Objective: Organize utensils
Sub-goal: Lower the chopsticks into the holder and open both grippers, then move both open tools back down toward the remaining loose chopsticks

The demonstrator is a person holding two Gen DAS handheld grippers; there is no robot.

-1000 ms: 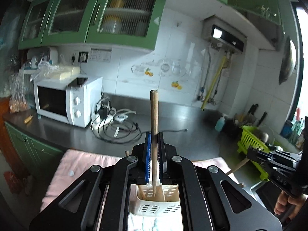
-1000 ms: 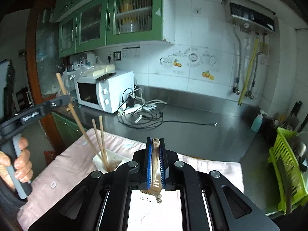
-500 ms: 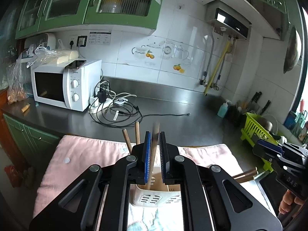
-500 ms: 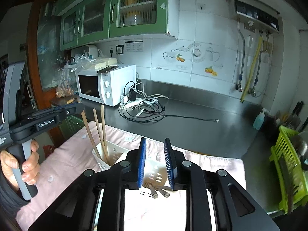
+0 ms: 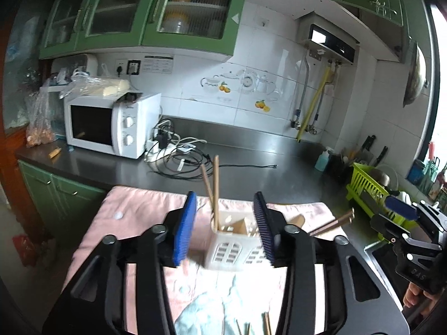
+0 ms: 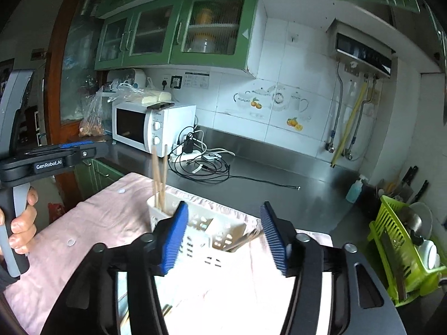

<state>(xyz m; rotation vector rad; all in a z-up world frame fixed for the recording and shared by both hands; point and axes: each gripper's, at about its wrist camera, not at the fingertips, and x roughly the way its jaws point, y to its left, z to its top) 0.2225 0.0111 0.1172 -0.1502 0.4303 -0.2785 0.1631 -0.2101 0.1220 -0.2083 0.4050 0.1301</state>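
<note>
Both grippers hang spread and empty: left gripper (image 5: pixel 225 224), right gripper (image 6: pixel 223 236). The white slotted plastic utensil caddy (image 5: pixel 233 247) stands on the pink-clothed desk (image 5: pixel 134 212), wooden chopsticks (image 5: pixel 214 187) upright inside. Next pick: approach loose sticks low, pinch mid-shaft.

Dark steel countertop (image 5: pixel 279 167) under pink cloth (image 5: pixel 139 212), white microwave (image 5: pixel 111 125), cable tangle (image 5: pixel 181 159), green dish rack (image 5: pixel 368 192)
</note>
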